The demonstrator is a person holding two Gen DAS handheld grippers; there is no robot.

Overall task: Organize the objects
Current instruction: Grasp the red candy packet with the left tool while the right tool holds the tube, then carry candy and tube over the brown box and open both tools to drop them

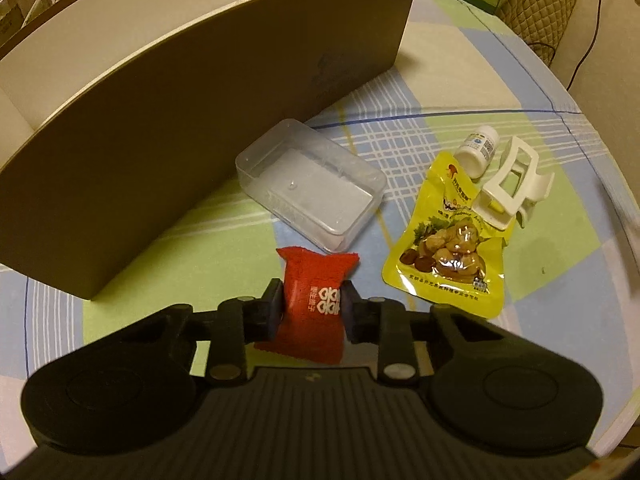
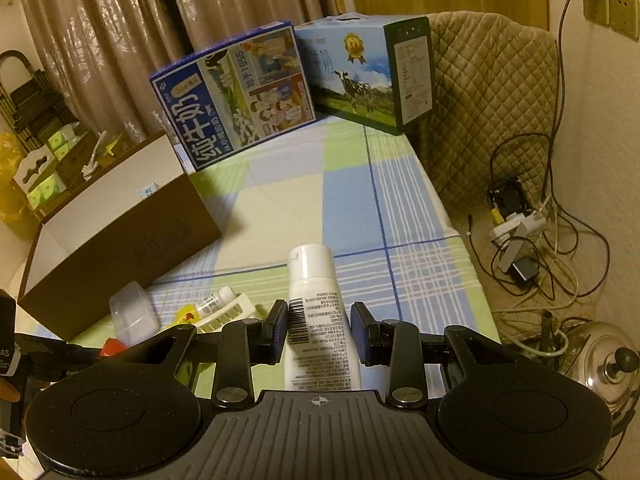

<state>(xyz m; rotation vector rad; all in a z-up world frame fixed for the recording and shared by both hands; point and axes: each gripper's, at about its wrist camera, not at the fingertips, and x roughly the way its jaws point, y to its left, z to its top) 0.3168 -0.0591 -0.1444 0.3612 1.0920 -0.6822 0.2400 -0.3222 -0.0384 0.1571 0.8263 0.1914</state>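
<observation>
Two tools in play, both loaded. Left tool (image 1: pixel 310 306) is clamped on a red sachet (image 1: pixel 314 300) with white print, pads pressing both its sides, sachet pointing toward 12 o'clock above the checked bench (image 1: pixel 460 92). From that sachet: clear plastic tray (image 1: pixel 310 184) just ahead at 12, lying open side up beside the long brown cardboard box (image 1: pixel 180 136) that fills 9 to 11 o'clock. Yellow snack pouch (image 1: pixel 448 236) at 2 o'clock, flat on the bench. Small white bottle (image 1: pixel 478 150) lies on its side at the pouch's far end, touching or overlapping its top edge. White hair claw clip (image 1: pixel 512 184) sits at the pouch's right edge, partly on it. Right tool (image 2: pixel 319 330) holds a white squeeze bottle (image 2: pixel 316 308), cap toward 12 o'clock, barcode label facing up; left pad on the bottle, right pad shows a thin gap, so grip looks light, can't tell if full contact. In the right wrist view the brown box (image 2: pixel 120 240) is at 10 o'clock, open top, white inside. Two milk cartons (image 2: pixel 236 92) stand at 12 o'clock at the bench's far end. Cables and a metal kettle (image 2: pixel 604 364) on the floor at 3 to 4 o'clock.
</observation>
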